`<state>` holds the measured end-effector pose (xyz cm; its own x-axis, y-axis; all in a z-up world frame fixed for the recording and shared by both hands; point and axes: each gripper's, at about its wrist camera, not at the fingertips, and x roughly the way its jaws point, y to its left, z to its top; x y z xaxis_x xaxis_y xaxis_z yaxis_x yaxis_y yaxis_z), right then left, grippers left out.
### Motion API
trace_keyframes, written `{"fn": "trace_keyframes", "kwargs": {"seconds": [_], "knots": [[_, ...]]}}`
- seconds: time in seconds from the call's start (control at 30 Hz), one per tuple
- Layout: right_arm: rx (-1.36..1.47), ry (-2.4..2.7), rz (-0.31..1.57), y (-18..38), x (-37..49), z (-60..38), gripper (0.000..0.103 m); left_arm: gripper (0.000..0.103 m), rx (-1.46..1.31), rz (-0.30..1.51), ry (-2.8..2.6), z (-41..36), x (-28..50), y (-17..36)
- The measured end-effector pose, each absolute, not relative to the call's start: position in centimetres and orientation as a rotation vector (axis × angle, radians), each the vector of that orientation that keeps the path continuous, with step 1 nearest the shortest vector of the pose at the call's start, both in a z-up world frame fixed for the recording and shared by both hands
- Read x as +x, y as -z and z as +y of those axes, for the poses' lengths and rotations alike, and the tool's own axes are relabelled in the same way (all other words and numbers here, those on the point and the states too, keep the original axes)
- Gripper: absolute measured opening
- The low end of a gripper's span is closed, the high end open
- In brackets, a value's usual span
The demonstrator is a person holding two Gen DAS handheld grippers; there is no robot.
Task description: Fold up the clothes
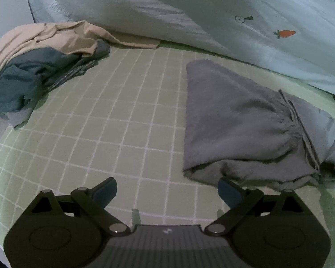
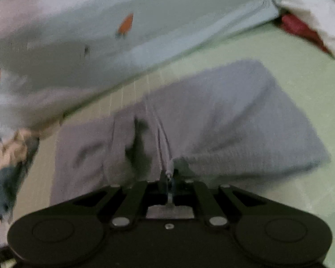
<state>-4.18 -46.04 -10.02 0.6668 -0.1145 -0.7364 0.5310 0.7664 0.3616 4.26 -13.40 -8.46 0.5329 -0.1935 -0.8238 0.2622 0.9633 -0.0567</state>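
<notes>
No legible text, brand or number. The pale duvet point(image 1: 245, 22) carries printed carrot motifs and small circled marks, too small to read. The left gripper point(image 1: 167, 192) body bears a small unreadable mark.

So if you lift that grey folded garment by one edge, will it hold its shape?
Probably not. The grey garment looks soft and creased, so it would likely droop and unfold. Its loose drawstring would probably dangle. It seems unlikely to slide far on the checked sheet.

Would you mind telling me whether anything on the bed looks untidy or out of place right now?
Yes. The folded grey trousers lie neat, but their drawstring trails loose across the fabric. At the far left, a beige garment and a dark teal one sit crumpled in an unfolded heap on the green checked sheet.
</notes>
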Motion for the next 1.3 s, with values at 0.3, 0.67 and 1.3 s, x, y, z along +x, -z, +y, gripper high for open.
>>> {"fn": "trace_keyframes", "kwargs": {"seconds": [0.3, 0.67, 1.3], "knots": [[0.627, 0.437, 0.736, 9.2, -6.6, -44.3, 0.057, 0.097, 0.097, 0.996, 0.351, -12.9, 5.0, 9.2], [0.375, 0.584, 0.739, 7.3, -7.7, -43.3, 0.103, 0.097, 0.075, 0.970, 0.450, -14.9, 9.5, 9.7], [0.384, 0.708, 0.774, 7.1, -7.8, -47.3, 0.103, 0.063, 0.030, 1.040, 0.509, -19.4, 16.6, 12.8]]}}
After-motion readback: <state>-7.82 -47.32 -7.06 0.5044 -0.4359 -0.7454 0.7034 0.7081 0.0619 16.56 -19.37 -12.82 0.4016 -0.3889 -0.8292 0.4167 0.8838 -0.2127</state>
